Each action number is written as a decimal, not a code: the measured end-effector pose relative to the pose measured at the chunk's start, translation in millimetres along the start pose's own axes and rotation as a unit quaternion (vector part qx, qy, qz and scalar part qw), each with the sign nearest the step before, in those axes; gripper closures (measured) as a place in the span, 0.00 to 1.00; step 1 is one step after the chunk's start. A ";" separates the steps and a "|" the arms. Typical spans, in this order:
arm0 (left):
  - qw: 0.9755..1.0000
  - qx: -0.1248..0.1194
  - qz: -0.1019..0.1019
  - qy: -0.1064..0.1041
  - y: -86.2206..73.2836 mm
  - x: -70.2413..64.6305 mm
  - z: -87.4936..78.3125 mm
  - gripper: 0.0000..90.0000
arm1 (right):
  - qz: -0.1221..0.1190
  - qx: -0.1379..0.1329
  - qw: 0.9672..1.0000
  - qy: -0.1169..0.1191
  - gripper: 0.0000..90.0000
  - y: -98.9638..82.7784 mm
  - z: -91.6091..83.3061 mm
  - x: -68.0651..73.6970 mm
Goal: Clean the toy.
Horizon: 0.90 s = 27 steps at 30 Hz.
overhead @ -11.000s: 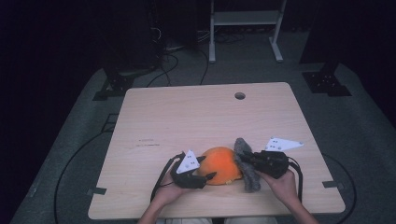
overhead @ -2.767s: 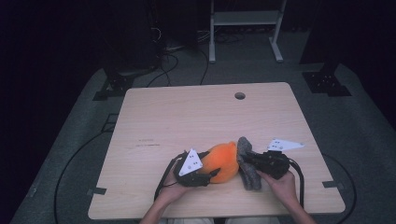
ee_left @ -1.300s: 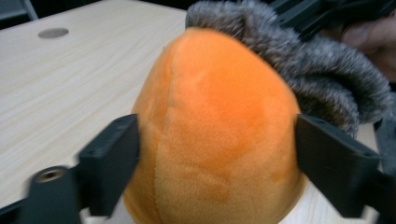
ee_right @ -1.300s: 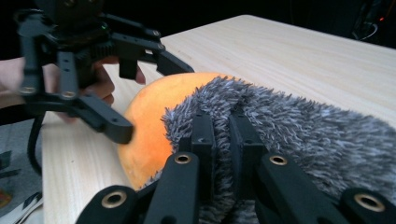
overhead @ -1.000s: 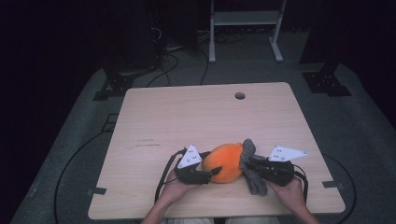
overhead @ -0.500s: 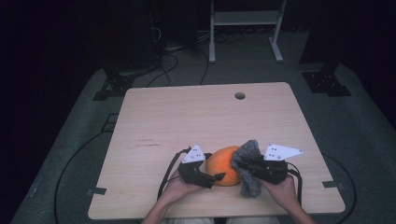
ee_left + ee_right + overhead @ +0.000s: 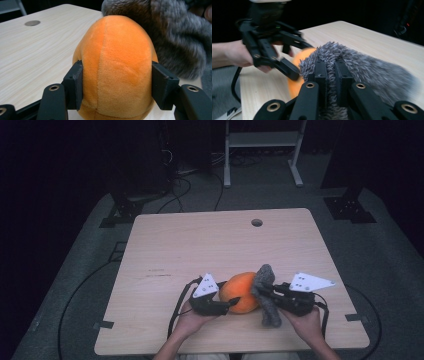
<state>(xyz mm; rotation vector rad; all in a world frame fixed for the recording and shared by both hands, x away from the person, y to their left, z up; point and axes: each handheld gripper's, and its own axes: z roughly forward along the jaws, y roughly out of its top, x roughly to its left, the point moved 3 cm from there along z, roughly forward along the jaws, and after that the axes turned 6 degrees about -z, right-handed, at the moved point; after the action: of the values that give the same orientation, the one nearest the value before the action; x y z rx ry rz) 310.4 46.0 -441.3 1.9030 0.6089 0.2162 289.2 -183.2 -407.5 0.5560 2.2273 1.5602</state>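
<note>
Orange plush ball (image 7: 116,67), egg-shaped, short-napped, one seam running down its face; sits near the front edge of the tabletop (image 7: 200,245), between both hands. Clamped across its middle by the left tool (image 7: 116,85), jaws having just been closing, pads now pressed into both flanks and denting the plush slightly; apparently pinned steady so the other hand can work on it. Grey fuzzy cloth (image 7: 266,295), shaggy and limp, lies against the ball's right side and droops toward the table edge. Pinched tight in the right tool (image 7: 331,75), jaws nearly together with pile bulging around them; probably held this way for wiping or draping over the ball. Cable hole (image 7: 257,222) far off, unused.
</note>
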 end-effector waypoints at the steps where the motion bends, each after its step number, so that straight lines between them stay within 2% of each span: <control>1: 1.000 0.003 0.004 0.002 -0.5 -1.2 0.3 0.39 | -0.010 0.019 1.000 -0.004 0.90 -1.9 9.9 3.3; 3: 1.000 0.011 0.005 -0.002 -3.6 -1.9 1.9 0.36 | -0.006 0.022 1.000 -0.005 0.91 -4.1 11.9 2.0; 4: 1.000 0.013 -0.003 -0.010 -5.3 -1.1 2.7 0.29 | 0.011 0.025 1.000 -0.004 0.91 -8.2 12.8 -2.2; 5: 1.000 0.019 -0.002 -0.010 -6.4 -0.5 3.5 0.25 | 0.024 0.025 0.999 -0.005 0.91 -11.0 12.4 -6.0; 6: 1.000 0.019 0.004 -0.005 -6.9 -0.2 3.4 0.25 | 0.027 0.029 0.999 -0.014 0.91 -13.1 11.2 -9.8; 9: 1.000 0.013 -0.008 0.005 -7.0 3.6 1.9 0.32 | 0.043 0.036 0.997 -0.045 0.91 -17.1 5.1 -16.6; 10: 1.000 0.013 -0.011 0.007 -7.0 5.2 1.7 0.35 | 0.038 0.029 0.998 -0.045 0.91 -16.2 2.7 -14.2; 11: 1.000 0.005 -0.025 0.004 -5.8 6.9 2.0 0.37 | 0.022 0.014 0.999 -0.027 0.91 -11.9 1.8 -3.3; 12: 1.000 0.005 -0.025 0.004 -5.8 6.9 2.0 0.38 | 0.022 0.014 0.999 -0.027 0.91 -11.9 1.8 -3.3; 13: 0.999 -0.006 -0.042 -0.004 -3.4 7.7 2.4 0.39 | 0.003 0.007 1.000 0.001 0.91 -9.2 7.7 8.5; 14: 0.999 -0.006 -0.042 -0.004 -3.4 7.7 2.4 0.40 | 0.003 0.007 1.000 0.001 0.91 -9.2 7.7 8.5; 15: 0.999 -0.004 -0.046 -0.005 -3.2 8.8 1.1 0.41 | -0.016 0.018 1.000 0.009 0.90 -10.2 16.0 14.4; 16: 0.999 -0.004 -0.046 -0.005 -3.2 8.8 1.1 0.42 | -0.016 0.018 1.000 0.009 0.90 -10.2 16.0 14.4; 17: 0.998 -0.012 -0.064 -0.011 -4.2 11.6 -1.6 0.42 | -0.008 0.018 1.000 0.008 0.91 -12.8 17.6 9.1; 18: 0.998 -0.012 -0.064 -0.011 -4.2 11.6 -1.6 0.43 | -0.008 0.018 1.000 0.008 0.91 -12.8 17.6 9.1; 19: 0.997 -0.012 -0.070 -0.009 -4.7 14.2 -3.7 0.43 | 0.005 0.029 0.999 -0.015 0.91 -16.8 14.4 -2.6; 21: 0.998 -0.013 -0.067 -0.008 -4.6 14.6 -4.8 0.43 | 0.023 0.041 0.998 -0.038 0.91 -22.0 9.9 -13.4; 24: 0.998 -0.015 -0.066 -0.009 -4.1 14.2 -4.0 0.43 | 0.034 0.025 0.999 -0.032 0.90 -21.8 4.5 -15.6; 25: 0.998 -0.015 -0.065 -0.008 -3.8 14.0 -3.6 0.43 | 0.031 0.011 0.999 -0.020 0.90 -18.5 2.9 -13.3; 26: 0.998 -0.016 -0.066 -0.010 -3.6 14.3 -3.5 0.43 | 0.026 0.002 1.000 -0.008 0.90 -14.2 2.6 -9.4; 27: 0.997 -0.017 -0.070 -0.012 -3.7 15.0 -3.9 0.43 | 0.003 0.006 1.000 -0.001 0.90 -8.3 6.9 -2.5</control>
<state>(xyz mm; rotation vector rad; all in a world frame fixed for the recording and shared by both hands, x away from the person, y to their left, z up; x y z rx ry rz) 320.4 57.8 -444.9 1.8194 0.7143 0.1136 293.9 -181.6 -417.4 0.5678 2.2364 1.5490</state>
